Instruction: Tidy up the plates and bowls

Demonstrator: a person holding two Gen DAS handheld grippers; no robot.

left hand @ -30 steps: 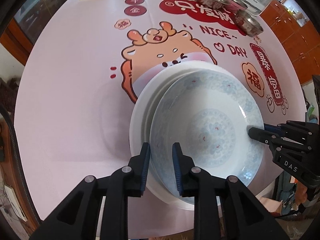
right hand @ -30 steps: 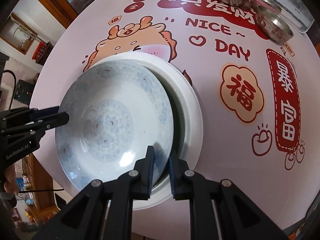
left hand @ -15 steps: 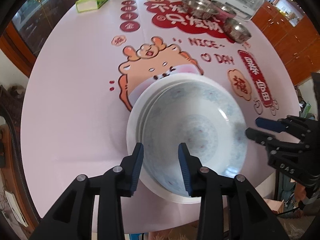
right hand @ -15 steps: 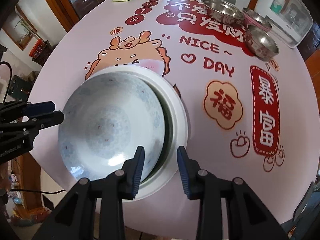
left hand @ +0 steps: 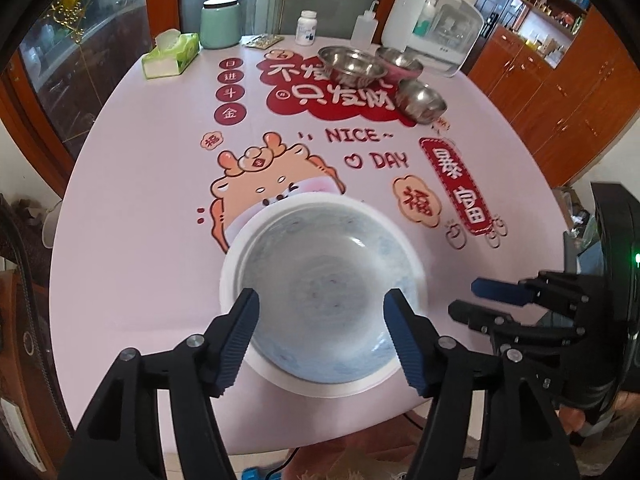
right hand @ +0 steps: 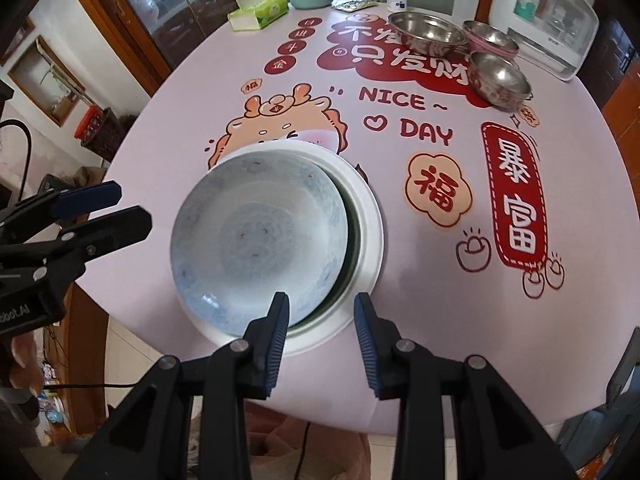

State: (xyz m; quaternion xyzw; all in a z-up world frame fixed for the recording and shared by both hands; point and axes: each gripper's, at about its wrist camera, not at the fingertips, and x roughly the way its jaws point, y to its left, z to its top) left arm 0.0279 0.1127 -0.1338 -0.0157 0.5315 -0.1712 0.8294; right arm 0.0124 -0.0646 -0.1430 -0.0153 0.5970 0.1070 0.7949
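The glazed bowl [right hand: 256, 240] sits off-centre in the white plate [right hand: 370, 224]: stiff, slick, breakable; pinch its rim. Both left gripper [left hand: 320, 340] and right gripper [right hand: 320, 338] have fingers apart, empty.

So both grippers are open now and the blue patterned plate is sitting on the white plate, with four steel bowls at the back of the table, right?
Not quite: there are three steel bowls, not four, as the right wrist view shows. The rest holds: left gripper and right gripper are open, and the blue patterned plate sits on the white plate.
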